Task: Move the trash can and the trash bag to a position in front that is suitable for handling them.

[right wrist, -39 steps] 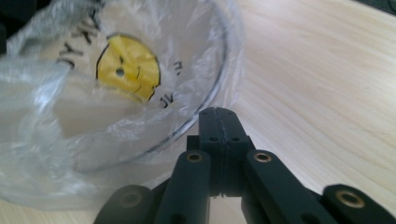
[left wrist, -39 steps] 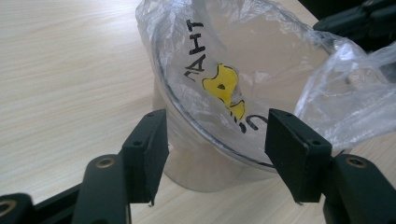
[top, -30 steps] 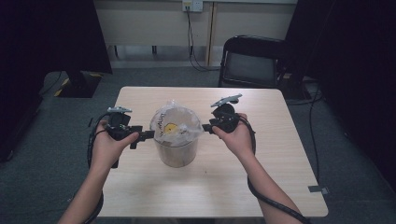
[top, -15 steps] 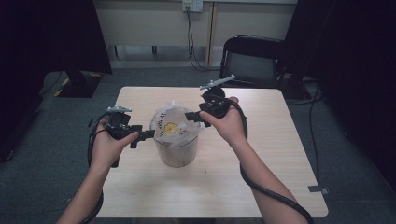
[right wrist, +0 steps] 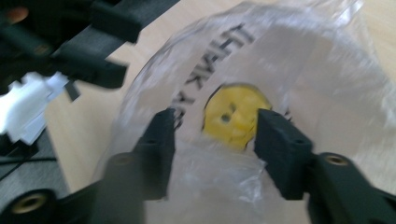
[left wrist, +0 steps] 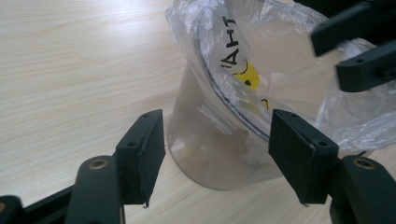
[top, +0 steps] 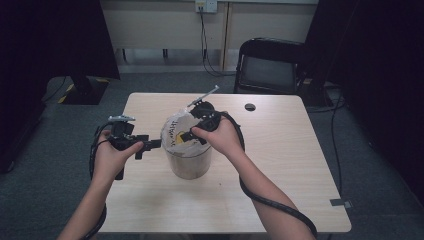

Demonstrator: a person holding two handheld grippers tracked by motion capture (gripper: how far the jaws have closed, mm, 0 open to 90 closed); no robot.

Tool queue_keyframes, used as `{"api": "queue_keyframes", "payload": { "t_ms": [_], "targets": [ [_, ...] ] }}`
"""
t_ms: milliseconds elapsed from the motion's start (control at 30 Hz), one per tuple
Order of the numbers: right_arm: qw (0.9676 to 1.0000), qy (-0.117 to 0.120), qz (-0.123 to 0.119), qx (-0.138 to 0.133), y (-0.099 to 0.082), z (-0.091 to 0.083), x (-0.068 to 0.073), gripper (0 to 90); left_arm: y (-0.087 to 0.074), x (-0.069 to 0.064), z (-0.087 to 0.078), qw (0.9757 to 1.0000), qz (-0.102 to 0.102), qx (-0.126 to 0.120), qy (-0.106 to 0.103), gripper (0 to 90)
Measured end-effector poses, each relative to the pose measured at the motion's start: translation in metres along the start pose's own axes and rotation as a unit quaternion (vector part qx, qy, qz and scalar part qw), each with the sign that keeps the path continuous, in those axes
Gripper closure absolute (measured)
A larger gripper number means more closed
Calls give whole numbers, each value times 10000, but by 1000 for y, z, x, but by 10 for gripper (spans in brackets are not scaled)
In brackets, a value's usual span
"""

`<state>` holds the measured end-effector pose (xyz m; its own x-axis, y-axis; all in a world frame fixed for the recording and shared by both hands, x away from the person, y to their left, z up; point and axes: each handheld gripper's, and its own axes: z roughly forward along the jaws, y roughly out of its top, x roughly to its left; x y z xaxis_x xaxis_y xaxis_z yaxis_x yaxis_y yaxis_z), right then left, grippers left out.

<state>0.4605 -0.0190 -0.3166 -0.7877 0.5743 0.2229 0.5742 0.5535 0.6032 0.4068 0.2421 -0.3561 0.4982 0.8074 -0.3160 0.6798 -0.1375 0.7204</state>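
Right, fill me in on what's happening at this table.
A person is lining a clear bin on the table with a plastic bag printed with a yellow smiley. The left gripper waits beside the bin's rim, jaws open with nothing between them. The right gripper reaches over the bin's mouth; its jaws have just been closing, with loose bag film between them but no clear grip.

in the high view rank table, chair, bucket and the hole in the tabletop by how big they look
1. table
2. chair, though it stands farther from the camera, so it may look smaller than it is
3. bucket
4. hole, clearly the smallest
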Motion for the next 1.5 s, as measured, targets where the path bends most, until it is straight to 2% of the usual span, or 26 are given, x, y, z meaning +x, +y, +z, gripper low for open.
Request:
{"api": "queue_keyframes", "payload": {
  "t_ms": [267, 567, 767, 900, 1033, 1100, 1300, 1367, 1500],
  "targets": [
    [9997, 165, -195, -60, -27, -22, 13, 700, 5, -14, 2, 9999, 101, -44, 16, 362],
    [9986, 345, -391, -116, -51, -30, 24, 800, 11, -32, 10, 9998, 215, -11, -9, 364],
    [9974, 422, -582, -51, -64, -22, 33, 782, 11, -37, 12, 9996, 288, 42, 40, 356],
    [9963, 421, -750, -21, -71, -14, 38, 786, 10, -39, 10, 9996, 281, -9, 38, 359],
    [9953, 473, -840, 43, -75, -6, 43, 774, 10, -41, 8, 9994, 337, 10, 39, 349],
    [9952, 451, -857, 113, -76, -1, 46, 772, 10, -42, 7, 9994, 356, -20, 34, 349],
    [9929, 360, -1107, 252, -77, 10, 54, 782, 8, -43, 5, 9990, 437, -23, 60, 338],
    [9926, 337, -1131, 290, -78, 13, 55, 783, 7, -43, 5, 9986, 520, 11, 92, 329],
    [9926, 342, -1136, 269, -80, 18, 54, 796, 3, -40, 5, 9987, 498, 21, 131, 321]
  ]
}}
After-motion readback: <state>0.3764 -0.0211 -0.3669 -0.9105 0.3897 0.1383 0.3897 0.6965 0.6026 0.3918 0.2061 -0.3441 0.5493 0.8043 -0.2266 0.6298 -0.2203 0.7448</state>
